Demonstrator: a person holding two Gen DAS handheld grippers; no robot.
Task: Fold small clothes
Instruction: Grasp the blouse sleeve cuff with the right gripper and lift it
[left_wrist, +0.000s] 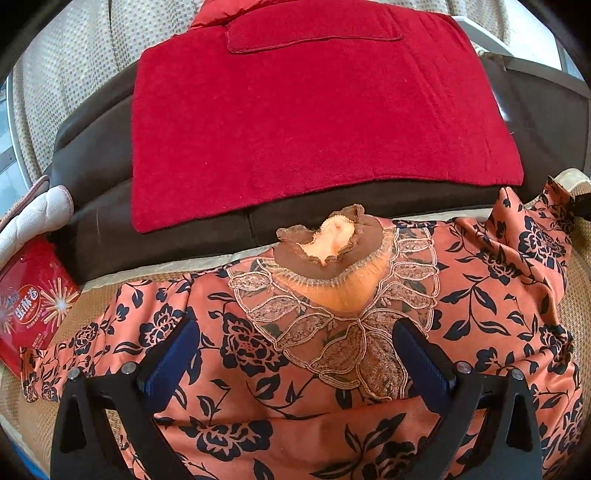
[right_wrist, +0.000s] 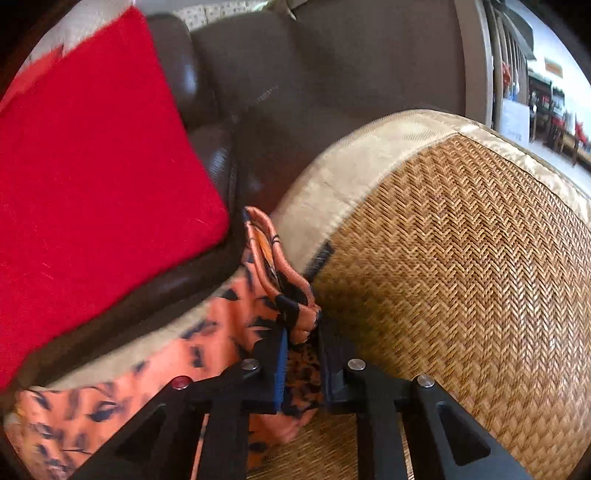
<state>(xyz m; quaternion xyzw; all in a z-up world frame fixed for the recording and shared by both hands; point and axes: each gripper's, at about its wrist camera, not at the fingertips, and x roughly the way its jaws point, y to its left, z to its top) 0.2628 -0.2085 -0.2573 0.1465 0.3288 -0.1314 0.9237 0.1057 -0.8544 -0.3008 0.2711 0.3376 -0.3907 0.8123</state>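
An orange floral top (left_wrist: 295, 369) lies spread, collar away from the camera, on a woven mat (right_wrist: 461, 258), with a red towel (left_wrist: 314, 110) beyond. The left gripper (left_wrist: 295, 354) hovers over the chest lace, jaws wide and empty. The right gripper (right_wrist: 301, 354) pinches a bunched sleeve edge; it should probably lift just clear and carry the sleeve flat across the chest, without dragging the body.

Home living room, dark leather sofa (left_wrist: 92, 155) draped with red towel (left_wrist: 314, 122), woven rattan cushion (right_wrist: 461, 277) before it, snack box (left_wrist: 33, 306) beside.
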